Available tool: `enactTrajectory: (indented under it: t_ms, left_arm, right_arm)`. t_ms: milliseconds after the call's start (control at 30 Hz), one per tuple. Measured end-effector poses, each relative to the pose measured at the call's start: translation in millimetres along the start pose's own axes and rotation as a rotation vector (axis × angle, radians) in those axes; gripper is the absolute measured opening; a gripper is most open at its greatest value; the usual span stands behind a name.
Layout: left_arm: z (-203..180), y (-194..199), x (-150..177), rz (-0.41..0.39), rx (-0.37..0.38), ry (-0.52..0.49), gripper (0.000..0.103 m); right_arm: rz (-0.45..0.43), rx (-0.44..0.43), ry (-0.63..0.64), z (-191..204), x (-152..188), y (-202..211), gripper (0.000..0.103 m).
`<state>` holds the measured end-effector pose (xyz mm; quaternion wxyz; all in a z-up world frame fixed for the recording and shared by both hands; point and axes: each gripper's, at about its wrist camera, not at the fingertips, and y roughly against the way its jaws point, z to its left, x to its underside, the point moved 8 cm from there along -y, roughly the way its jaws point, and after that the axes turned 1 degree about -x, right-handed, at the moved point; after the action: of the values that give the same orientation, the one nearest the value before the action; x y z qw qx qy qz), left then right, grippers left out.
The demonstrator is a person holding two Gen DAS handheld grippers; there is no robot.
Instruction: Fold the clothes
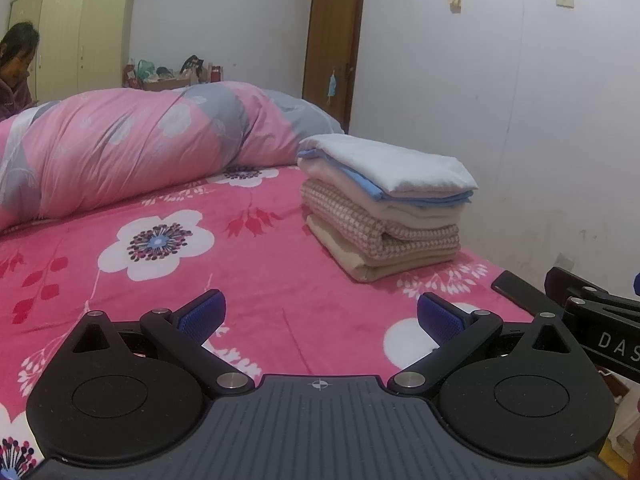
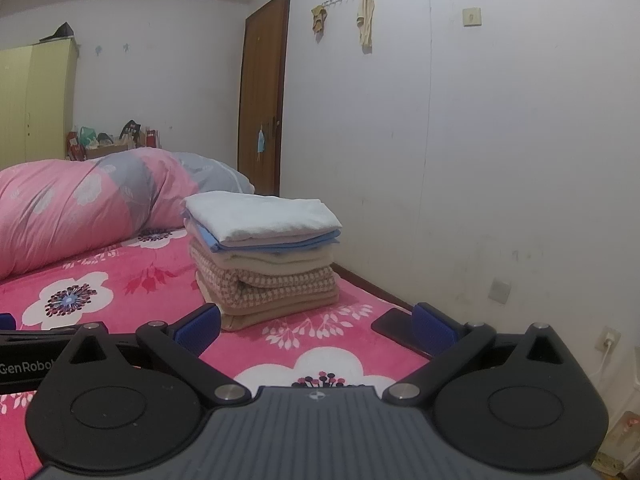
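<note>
A neat stack of folded clothes (image 1: 384, 204) sits on the pink flowered bed sheet (image 1: 192, 280) near the wall; white piece on top, then blue, cream, pink checked and beige. It also shows in the right wrist view (image 2: 264, 256). My left gripper (image 1: 320, 316) is open and empty, low over the sheet in front of the stack. My right gripper (image 2: 316, 326) is open and empty, also short of the stack. Each gripper's body shows at the edge of the other's view.
A rolled pink and grey quilt (image 1: 132, 148) lies across the back of the bed. A dark phone (image 2: 394, 326) lies on the sheet by the wall edge. A white wall (image 2: 500, 160) runs along the right. A person (image 1: 18, 72) sits at far left.
</note>
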<state>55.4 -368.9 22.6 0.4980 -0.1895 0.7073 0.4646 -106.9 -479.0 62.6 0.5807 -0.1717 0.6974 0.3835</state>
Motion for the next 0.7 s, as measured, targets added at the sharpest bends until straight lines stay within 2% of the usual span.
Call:
enactTrajectory:
  t_ms: [700]
  left_arm:
    - [3.7, 0.4, 1.8, 0.001, 0.001, 0.002, 0.103]
  right_arm:
    - [0.001, 0.0, 0.002, 2.3, 1.7, 2.8, 0.103]
